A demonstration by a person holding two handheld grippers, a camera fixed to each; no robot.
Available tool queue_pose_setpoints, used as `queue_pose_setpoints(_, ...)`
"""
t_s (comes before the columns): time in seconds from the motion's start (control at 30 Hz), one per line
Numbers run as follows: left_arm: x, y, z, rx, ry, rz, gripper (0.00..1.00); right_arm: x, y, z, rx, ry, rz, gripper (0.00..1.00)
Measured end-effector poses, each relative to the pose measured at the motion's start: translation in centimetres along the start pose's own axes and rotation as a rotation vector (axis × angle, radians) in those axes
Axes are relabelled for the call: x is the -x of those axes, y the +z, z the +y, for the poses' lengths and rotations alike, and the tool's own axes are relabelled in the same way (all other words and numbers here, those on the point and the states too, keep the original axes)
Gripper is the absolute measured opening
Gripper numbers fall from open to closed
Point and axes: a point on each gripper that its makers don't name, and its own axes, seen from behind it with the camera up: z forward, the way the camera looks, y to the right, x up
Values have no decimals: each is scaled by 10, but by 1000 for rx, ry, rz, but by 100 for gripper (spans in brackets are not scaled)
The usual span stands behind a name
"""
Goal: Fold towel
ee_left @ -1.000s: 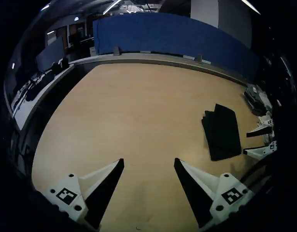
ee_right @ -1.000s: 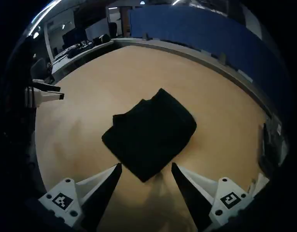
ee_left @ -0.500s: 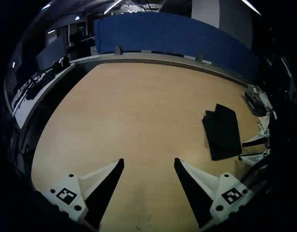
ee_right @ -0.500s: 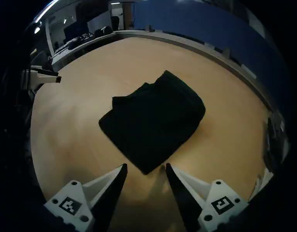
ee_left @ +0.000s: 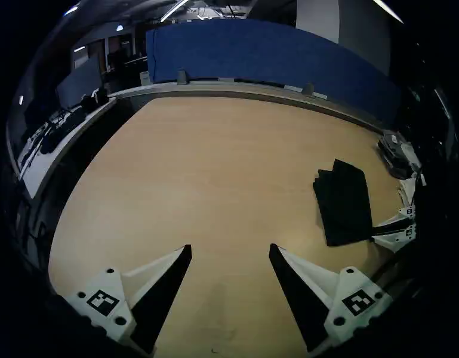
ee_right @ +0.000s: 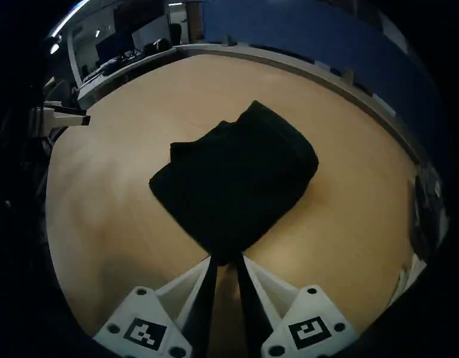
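**Left gripper view.** Risk: a one-handed pull. Left gripper [ee_left: 229, 247] spread wide, holding nothing, poised over the bare wooden table [ee_left: 199, 167] and well apart from the black towel [ee_left: 344, 203]. Expect dragging or unrolling of the stack if lifted from one corner alone by the right gripper [ee_left: 375, 232], seen at the near right corner of the towel. Towel: far right on the table, a compact dark rectangle, apparently folded already, with stepped layer edges along its far left side.

**Right gripper view.** Risk: a partial pinch. Right gripper [ee_right: 226, 259] closed to a narrow slit, clamping the near corner of the towel [ee_right: 235, 179]. Cannot tell how many layers sit between the fingers. Expect slipping, or peeling of the top layer only, if holding too few. Towel: mid-table, directly beyond the fingertips, thick and soft-edged, rounded along the right fold, stepped at the far left corner.
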Motion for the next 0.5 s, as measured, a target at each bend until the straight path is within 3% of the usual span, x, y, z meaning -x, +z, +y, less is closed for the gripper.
queue_pose_setpoints(0.13,0,0,0,-1,-1,0,97,1,0,1,0,0,-2,24)
queue_pose_setpoints(0.3,0,0,0,-2,-1,-1,97,1,0,5,13,3,-5,7)
queue_pose_setpoints(0.5,2,0,0,-2,1,-1,97,1,-2,6,8,10,-6,3)
